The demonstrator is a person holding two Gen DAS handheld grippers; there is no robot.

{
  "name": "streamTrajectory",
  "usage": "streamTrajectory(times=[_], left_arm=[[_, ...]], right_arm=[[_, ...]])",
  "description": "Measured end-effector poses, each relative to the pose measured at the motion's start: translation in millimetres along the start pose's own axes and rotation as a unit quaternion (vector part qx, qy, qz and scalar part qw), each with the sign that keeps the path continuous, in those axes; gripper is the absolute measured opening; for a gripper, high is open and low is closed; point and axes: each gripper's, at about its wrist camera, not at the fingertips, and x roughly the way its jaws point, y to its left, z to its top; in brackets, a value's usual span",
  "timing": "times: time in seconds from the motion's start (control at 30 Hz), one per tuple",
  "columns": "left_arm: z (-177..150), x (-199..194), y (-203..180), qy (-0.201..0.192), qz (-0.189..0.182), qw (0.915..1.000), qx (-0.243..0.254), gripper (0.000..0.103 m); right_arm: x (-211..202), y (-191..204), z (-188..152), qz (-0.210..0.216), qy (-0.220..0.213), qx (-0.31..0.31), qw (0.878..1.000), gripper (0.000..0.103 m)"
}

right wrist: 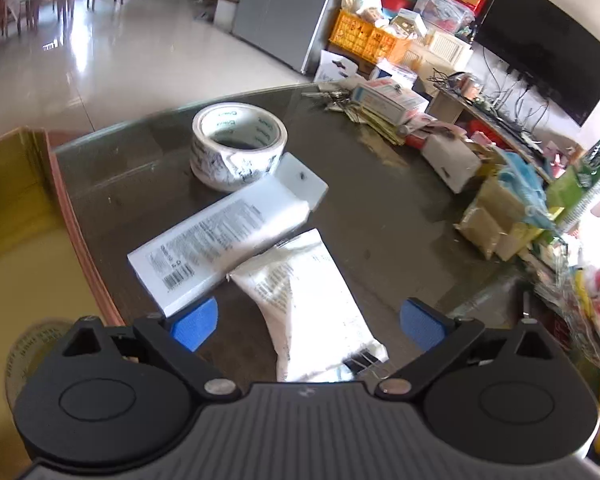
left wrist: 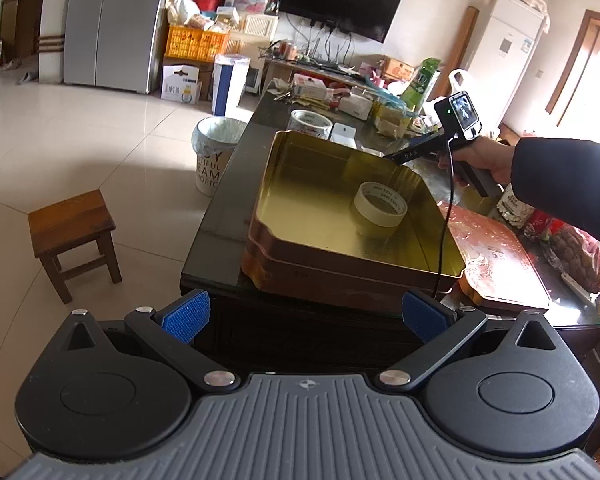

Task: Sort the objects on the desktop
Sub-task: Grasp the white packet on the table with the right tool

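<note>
**Both grippers empty, one tape roll in the tin**

The left gripper (left wrist: 305,316) hangs wide open off the near end of the dark glass table (left wrist: 220,216), gripping nothing. Ahead of it sits the gold tin tray (left wrist: 324,184), with a cream masking-tape roll (left wrist: 380,210) lying flat inside, toward the tray's right half.

The right gripper (right wrist: 309,322) is likewise spread wide and empty, held by a hand (left wrist: 482,160) above the table beyond the tray. Between and just under its blue pads (right wrist: 194,322) lies a white pouch (right wrist: 312,300), a black binder clip (right wrist: 362,360) at its near end. A white barcoded box (right wrist: 220,240) overlaps the pouch's far corner; a printed tape roll (right wrist: 238,146) stands just past the box.
</note>
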Motion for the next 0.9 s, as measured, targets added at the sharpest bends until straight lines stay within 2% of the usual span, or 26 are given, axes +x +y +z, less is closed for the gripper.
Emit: streamTrajectory(times=[0.17,0.3,0.4,0.47,0.5,0.67,0.8,0.83,0.87,0.9], left_arm=[[0,0,6,0.002,0.004,1.0000,-0.007,0.102],[1,1,9,0.002,0.004,0.9999,-0.013,0.102],[1,1,10,0.001,-0.003,0.9999,-0.015,0.102],[1,0,10,-0.003,-0.011,0.9998,-0.015,0.102],[1,-1,11,-0.005,-0.014,0.9998,-0.015,0.102],[-1,5,8,0.001,-0.019,0.9997,-0.014,0.102],[-1,8,6,0.004,-0.018,0.9998,-0.008,0.102],[0,8,6,0.005,-0.018,0.9998,-0.010,0.102],[0,9,6,0.006,-0.017,0.9998,-0.011,0.102],[0,9,6,0.006,-0.017,0.9998,-0.012,0.102]], right_arm=[[14,3,8,0.032,0.010,-0.009,0.999,0.099],[15,5,13,0.037,0.015,-0.015,0.999,0.098],[18,2,14,0.050,0.026,0.008,0.998,0.091],[17,0,13,0.052,0.026,0.013,0.998,0.073],[15,-1,13,0.052,0.024,0.013,0.998,0.070],[9,-3,13,0.048,0.017,0.011,0.999,0.070],[5,-6,13,0.046,0.011,0.009,0.999,0.075],[3,-6,13,0.045,0.010,0.009,0.999,0.062],[2,-7,13,0.044,0.008,0.008,0.999,0.043],[1,-7,13,0.044,0.007,0.008,0.999,0.033]])
